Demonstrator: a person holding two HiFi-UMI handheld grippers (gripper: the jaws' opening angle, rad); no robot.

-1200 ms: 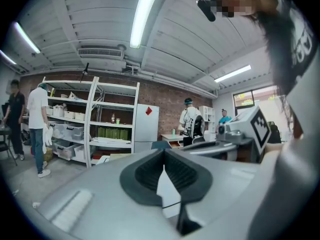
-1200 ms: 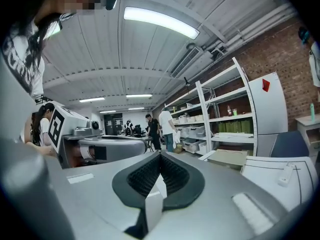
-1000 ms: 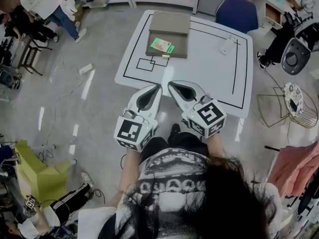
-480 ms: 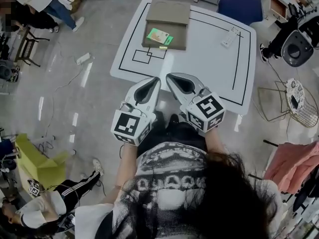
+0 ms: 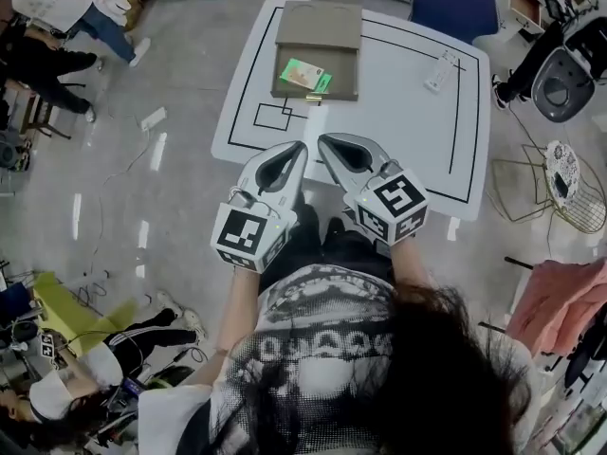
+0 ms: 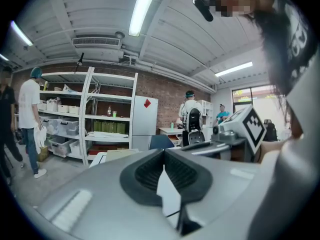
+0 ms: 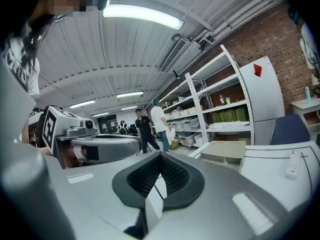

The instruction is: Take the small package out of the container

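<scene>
A flat cardboard container [image 5: 318, 50] lies open at the far side of the white table [image 5: 398, 131]. The small green package [image 5: 305, 76] rests inside its near half. Both grippers hover side by side over the table's near edge, well short of the container. My left gripper [image 5: 302, 146] is shut with nothing in it, and my right gripper [image 5: 321, 140] is shut and empty too. In the left gripper view the left gripper [image 6: 163, 152] points toward the container [image 6: 127, 154]. From the right gripper view, the right gripper [image 7: 160, 155] has the container [image 7: 223, 151] ahead to its right.
A white remote-like object [image 5: 438, 72] lies at the table's far right. Black tape lines mark the tabletop. A blue chair [image 5: 455, 6] stands behind the table, a wire stool [image 5: 566, 195] to the right. People [image 5: 66, 8] and shelving [image 6: 90, 114] are at the far left.
Both grippers keep nearly the same pose, shut. The head view has shifted slightly, so the table sits a little higher in the frame than a second ago.
</scene>
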